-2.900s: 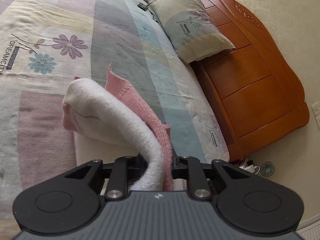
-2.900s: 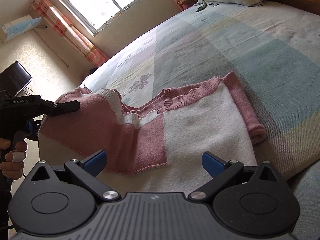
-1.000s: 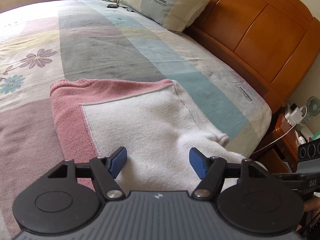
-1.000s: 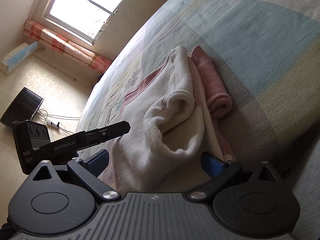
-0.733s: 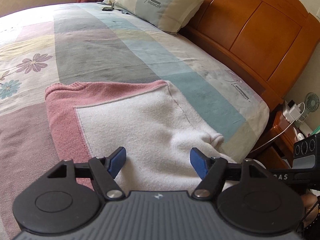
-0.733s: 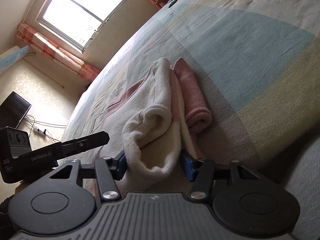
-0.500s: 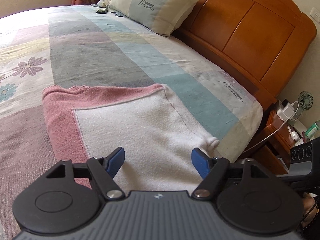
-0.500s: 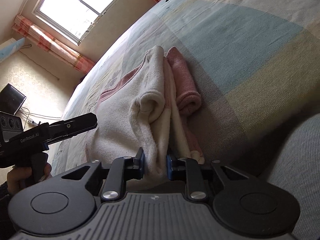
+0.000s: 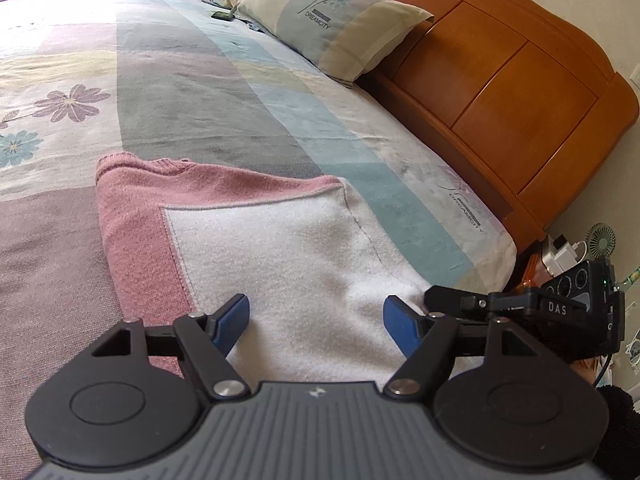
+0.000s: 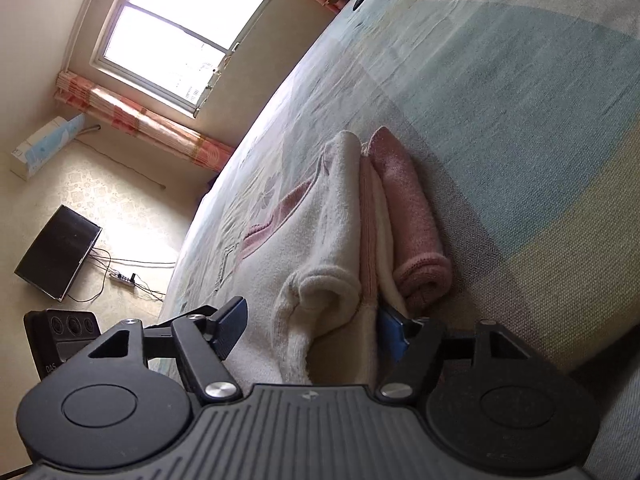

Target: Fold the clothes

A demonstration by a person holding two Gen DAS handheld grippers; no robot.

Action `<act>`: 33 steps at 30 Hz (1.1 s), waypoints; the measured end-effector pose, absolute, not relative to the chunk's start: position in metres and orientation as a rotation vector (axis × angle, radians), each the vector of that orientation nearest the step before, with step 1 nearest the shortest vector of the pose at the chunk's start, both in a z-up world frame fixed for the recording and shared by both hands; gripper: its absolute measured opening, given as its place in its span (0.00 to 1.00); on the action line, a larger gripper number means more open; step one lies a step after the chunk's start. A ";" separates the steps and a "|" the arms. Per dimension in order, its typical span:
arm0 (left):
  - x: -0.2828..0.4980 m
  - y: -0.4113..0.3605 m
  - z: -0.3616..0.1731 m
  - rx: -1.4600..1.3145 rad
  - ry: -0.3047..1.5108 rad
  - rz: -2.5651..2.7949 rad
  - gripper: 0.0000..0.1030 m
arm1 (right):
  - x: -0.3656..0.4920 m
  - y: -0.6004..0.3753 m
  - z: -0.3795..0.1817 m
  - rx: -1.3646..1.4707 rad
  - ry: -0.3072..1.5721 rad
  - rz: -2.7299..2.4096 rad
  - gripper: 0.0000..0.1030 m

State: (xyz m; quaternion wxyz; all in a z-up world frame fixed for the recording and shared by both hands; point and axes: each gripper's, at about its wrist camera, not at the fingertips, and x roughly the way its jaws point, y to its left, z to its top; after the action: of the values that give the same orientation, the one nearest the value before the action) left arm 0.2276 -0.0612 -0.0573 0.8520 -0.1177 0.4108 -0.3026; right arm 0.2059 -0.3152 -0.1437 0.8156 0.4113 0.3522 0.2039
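Between and just ahead of the wide-spread fingers of the left claw, with nothing gripped, the pink and white sweater is seen lying flat in folded layers near the edge of the bed. At the right claw, likewise spread wide and gripping nothing, the sweater's stacked folded edges are straddled, one blue pad tucked under a layer. A fold is judged laid down and let go; whether another fold is wanted cannot be settled, so any further pinch would have to gather all layers squarely.
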 end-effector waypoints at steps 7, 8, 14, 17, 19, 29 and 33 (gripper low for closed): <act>0.224 -0.053 -0.050 -0.256 0.818 -0.594 0.72 | 0.238 -0.293 -0.139 0.728 0.767 0.424 0.73; 0.223 -0.051 -0.050 -0.258 0.814 -0.590 0.72 | 0.239 -0.290 -0.138 0.691 0.763 0.411 0.66; 0.225 -0.047 -0.054 -0.217 0.801 -0.564 0.72 | 0.241 -0.284 -0.121 0.572 0.771 0.389 0.31; 0.225 -0.048 -0.052 -0.215 0.793 -0.578 0.72 | 0.240 -0.288 -0.103 0.563 0.728 0.395 0.29; 0.226 -0.053 -0.055 -0.202 0.798 -0.585 0.72 | 0.238 -0.294 -0.095 0.569 0.716 0.392 0.28; 0.229 -0.066 -0.058 -0.139 0.786 -0.600 0.76 | 0.232 -0.320 -0.130 0.608 0.785 0.293 0.37; 0.229 -0.058 -0.042 -0.136 0.722 -0.601 0.76 | 0.216 -0.324 -0.095 0.482 0.676 0.226 0.46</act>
State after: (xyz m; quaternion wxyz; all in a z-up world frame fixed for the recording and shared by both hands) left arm 0.2294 -0.0580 -0.0421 0.8894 -0.0656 0.3477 -0.2896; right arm 0.2159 -0.3239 -0.0946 0.9089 0.2336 0.3278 0.1094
